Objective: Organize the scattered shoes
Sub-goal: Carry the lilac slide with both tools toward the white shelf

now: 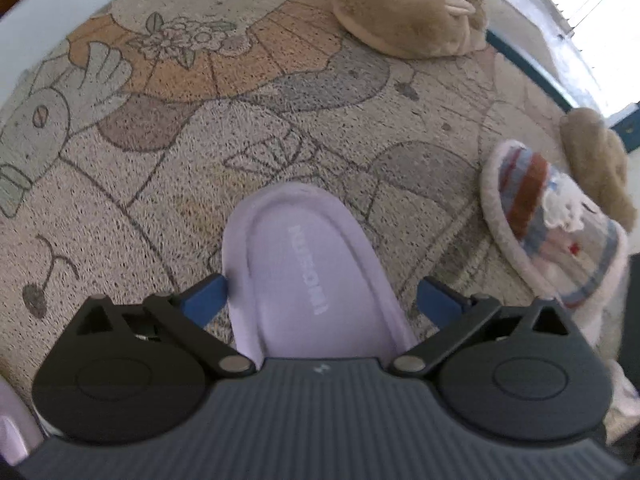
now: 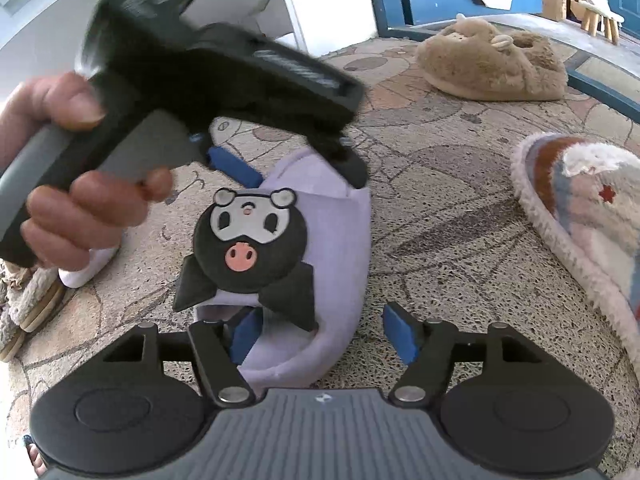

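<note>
1. We note the left gripper (image 1: 320, 296) pointing steeply down, jaws spread either side of the lilac slipper (image 1: 308, 264) at lower centre, pads not pressing.
2. The right gripper (image 2: 320, 332) stands open at that slipper's toe (one pad inside the toe opening).
3. A hand (image 2: 80, 208) holds the left tool, upper left.
4. Counted on the mat (image 1: 168, 184): one lilac, one striped slipper (image 1: 560, 232), two brown plush slippers (image 1: 408, 12).
</note>
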A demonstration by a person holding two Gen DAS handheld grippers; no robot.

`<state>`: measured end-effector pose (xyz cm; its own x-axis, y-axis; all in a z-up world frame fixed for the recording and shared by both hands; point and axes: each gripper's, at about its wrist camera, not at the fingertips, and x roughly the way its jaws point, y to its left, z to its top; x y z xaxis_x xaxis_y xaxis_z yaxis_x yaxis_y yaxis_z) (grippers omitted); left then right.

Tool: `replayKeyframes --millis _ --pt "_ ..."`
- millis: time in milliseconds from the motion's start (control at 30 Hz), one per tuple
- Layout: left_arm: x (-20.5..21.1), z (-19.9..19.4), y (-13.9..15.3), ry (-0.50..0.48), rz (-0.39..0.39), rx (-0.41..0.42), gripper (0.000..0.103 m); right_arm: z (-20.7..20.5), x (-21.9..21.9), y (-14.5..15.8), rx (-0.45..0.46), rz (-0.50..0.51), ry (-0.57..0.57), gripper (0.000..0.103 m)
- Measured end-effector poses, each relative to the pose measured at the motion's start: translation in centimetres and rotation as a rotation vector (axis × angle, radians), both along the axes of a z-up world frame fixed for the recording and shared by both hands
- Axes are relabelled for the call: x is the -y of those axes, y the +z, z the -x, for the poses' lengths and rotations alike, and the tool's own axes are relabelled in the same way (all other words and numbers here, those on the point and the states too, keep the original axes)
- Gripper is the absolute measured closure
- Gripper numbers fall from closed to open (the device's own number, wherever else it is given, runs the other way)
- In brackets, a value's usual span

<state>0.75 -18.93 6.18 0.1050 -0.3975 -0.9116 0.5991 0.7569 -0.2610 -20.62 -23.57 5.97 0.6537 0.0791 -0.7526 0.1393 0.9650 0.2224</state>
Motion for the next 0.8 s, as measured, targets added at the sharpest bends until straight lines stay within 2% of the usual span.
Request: replayKeyframes --millis 100,267,333,367,533,800 --pt "0.4 -1.1 -0.3 0.081 0.008 -0.029 0.0 0.1 -0.3 -0.1 -0.002 0.002 0.008 0.032" --pt "1.5 -1.7 -2.0 0.104 -0.056 -0.07 0.0 0.0 -0.3 -0.2 -0.001 -0.014 0.006 0.031" --pt "1.7 -1.4 -2.1 0.109 -0.064 -0.051 0.002 0.0 -0.2 -0.3 -0.002 -0.026 0.009 0.033" --pt "1.7 -1.3 -2.1 0.113 -0.072 -0.039 0.009 0.0 -0.3 -0.3 -0.001 -0.03 0.011 0.033" --pt "0.4 -1.3 -1.8 0.161 -0.094 -0.041 0.01 0.5 0.4 -0.3 0.024 -0.079 -0.003 0.047" --pt "-2.8 -1.2 0.0 0.228 -0.091 -0.024 0.01 0.4 -0.8 0.6 0.054 -0.095 0.046 0.048"
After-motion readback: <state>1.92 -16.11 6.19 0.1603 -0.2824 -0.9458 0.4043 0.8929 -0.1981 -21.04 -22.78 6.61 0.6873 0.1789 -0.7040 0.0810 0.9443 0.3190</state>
